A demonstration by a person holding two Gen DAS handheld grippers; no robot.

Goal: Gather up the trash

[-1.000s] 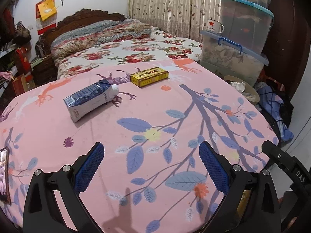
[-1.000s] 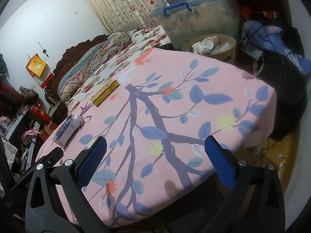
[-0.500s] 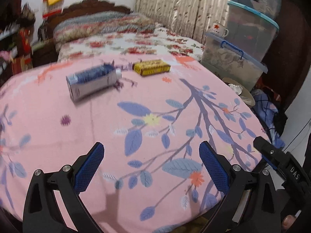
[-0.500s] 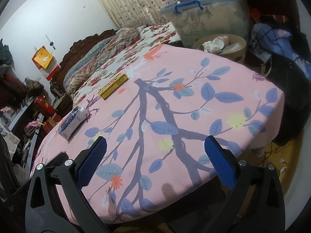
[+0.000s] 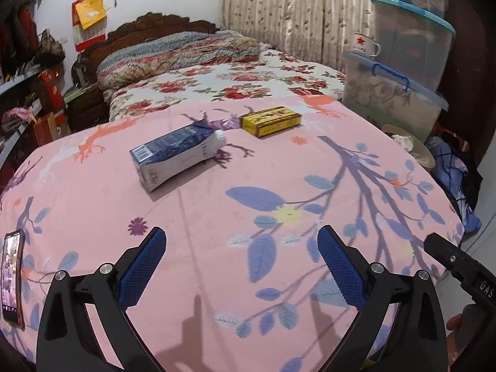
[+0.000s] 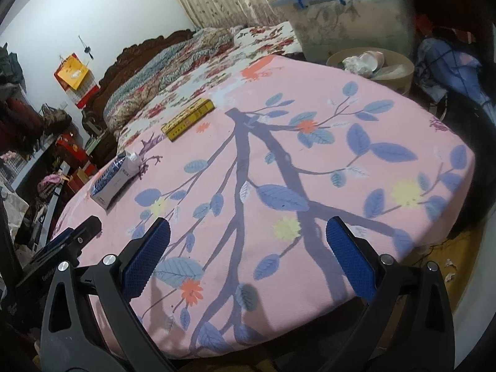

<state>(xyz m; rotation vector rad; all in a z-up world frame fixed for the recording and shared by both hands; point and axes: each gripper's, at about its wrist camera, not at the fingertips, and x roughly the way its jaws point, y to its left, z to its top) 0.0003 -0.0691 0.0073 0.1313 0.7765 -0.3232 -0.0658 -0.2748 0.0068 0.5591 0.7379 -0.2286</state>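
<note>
- L claw (image 5: 241,271): blue pads spread wide apart, nothing between them, hovering over near edge of desk (image 5: 279,170) w/ pink leaf-print cloth.
- R claw (image 6: 248,260): pads also wide apart, empty, over desk's near edge; its tip shows at 4 o'clock in left wrist view.
- Milk carton (image 5: 176,155), blue & white, lying on its side on the cloth, white cap end toward 2 o'clock; sits at 11 o'clock from L claw, well apart from it. In right wrist view it's at 10 o'clock, far L side of desk.
- Yellow box (image 5: 270,121) flat on the cloth, at 2 o'clock from carton, near it but not touching.
- Round bin (image 6: 372,68) w/ crumpled paper & a cup inside, on floor just beyond desk's far R edge, at 1 o'clock from R claw.
- Phone (image 5: 12,277) at desk's L edge, 9 o'clock from L claw, screen lit.
- Bed w/ floral cover behind desk; stacked clear storage tubs (image 5: 393,93) at 2 o'clock, enamel mug (image 5: 365,45) w/ red star on one lid.
</note>
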